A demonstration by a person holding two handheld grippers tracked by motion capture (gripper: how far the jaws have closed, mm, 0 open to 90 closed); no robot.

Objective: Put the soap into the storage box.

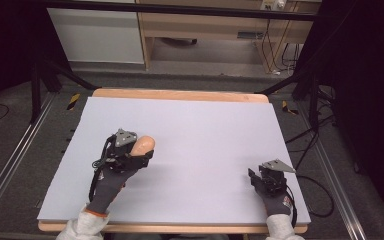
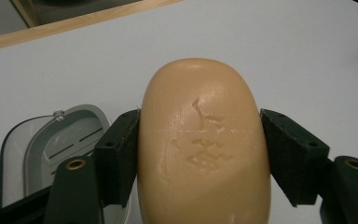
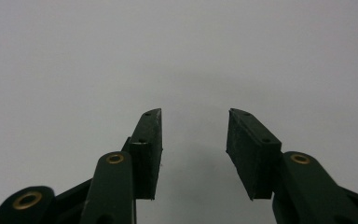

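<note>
Left gripper view: our left gripper (image 2: 200, 154) clamps the soap (image 2: 204, 144); we lower it gently into the dish (image 2: 42, 149), lower left of frame. Right gripper (image 3: 193, 149) holds nothing, a gap between its jaws.

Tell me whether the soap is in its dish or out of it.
Out. The left gripper clamps the soap between its jaws, above the table; the grey soap dish sits beside and below it, with nothing seen inside.

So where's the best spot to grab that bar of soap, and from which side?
Grip the soap across its narrow width, on the two long flat sides, coming in along its length. The left gripper already holds it that way: its pads press on opposite sides near mid-length. The rounded ends and domed top would probably slip.
</note>
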